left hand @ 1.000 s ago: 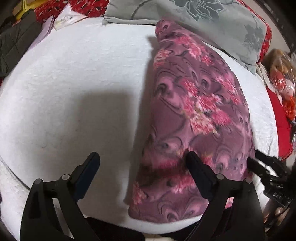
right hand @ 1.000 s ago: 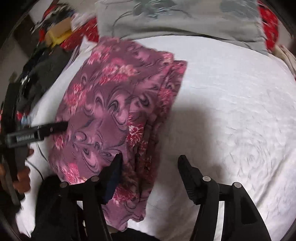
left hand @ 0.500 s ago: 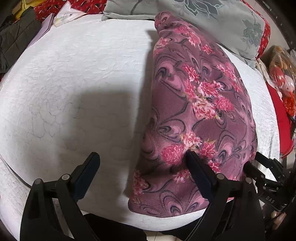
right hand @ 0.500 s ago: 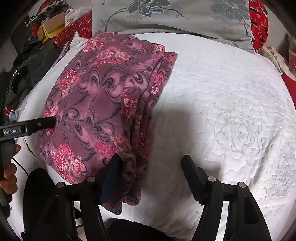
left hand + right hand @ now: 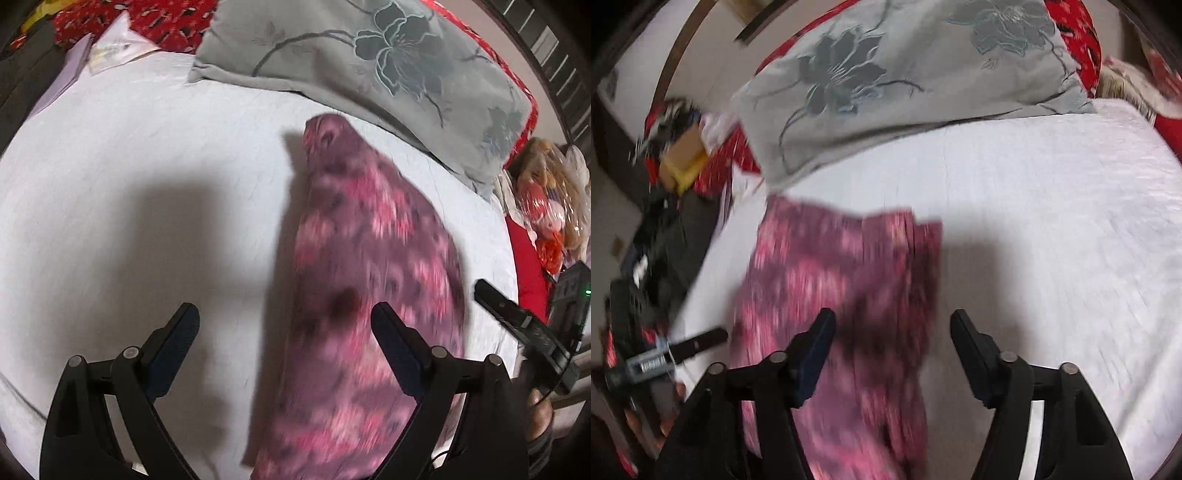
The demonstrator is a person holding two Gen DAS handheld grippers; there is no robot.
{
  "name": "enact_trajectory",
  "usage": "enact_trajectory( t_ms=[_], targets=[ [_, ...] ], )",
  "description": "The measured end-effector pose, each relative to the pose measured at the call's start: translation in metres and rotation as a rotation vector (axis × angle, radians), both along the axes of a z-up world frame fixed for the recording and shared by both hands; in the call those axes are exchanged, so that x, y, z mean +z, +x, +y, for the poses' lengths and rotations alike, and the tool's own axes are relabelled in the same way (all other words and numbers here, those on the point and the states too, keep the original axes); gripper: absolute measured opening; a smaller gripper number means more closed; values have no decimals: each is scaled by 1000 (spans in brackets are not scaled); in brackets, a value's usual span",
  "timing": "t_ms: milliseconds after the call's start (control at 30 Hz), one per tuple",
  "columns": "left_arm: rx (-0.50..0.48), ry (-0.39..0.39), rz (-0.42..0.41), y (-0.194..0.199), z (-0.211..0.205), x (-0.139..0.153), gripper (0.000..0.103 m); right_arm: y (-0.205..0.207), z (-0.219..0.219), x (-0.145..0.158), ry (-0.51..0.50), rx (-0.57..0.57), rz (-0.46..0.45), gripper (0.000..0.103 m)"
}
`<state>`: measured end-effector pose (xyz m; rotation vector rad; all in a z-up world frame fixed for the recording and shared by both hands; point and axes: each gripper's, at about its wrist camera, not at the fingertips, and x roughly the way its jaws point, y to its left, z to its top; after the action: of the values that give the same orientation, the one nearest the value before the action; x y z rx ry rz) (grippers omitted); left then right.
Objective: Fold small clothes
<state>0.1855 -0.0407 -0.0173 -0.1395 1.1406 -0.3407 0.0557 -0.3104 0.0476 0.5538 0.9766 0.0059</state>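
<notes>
A folded purple garment with pink flowers (image 5: 373,295) lies on the white quilted bed (image 5: 129,184), blurred by motion. It also shows in the right wrist view (image 5: 842,280). My left gripper (image 5: 284,328) is open and empty above the garment's left edge, its right finger over the cloth. My right gripper (image 5: 892,339) is open and empty above the garment's right edge. The right gripper also shows at the right of the left wrist view (image 5: 517,325). The left gripper shows at the left of the right wrist view (image 5: 683,347).
A grey pillow with a flower print (image 5: 369,59) lies at the head of the bed, also in the right wrist view (image 5: 905,81). Red bedding (image 5: 528,273) and bagged items (image 5: 546,192) lie to the right. Dark clothes and clutter (image 5: 661,221) lie to the left.
Both grippers have lifted up and back from the garment, so it looks smaller and lower in both views. Both stay open. The garment stays folded on the bed.
</notes>
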Motion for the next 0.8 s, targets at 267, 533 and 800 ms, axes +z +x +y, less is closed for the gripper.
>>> enact_trajectory(
  t_ms=[267, 533, 800],
  targets=[
    [-9, 26, -1, 54, -31, 0, 95, 37, 7, -23, 51, 9, -38, 11],
    [-5, 51, 69, 80, -39, -19, 96, 33, -3, -46, 6, -35, 22, 11],
    [-13, 110, -32, 45, -26, -3, 96, 11, 20, -5, 41, 83, -123, 24]
  ],
)
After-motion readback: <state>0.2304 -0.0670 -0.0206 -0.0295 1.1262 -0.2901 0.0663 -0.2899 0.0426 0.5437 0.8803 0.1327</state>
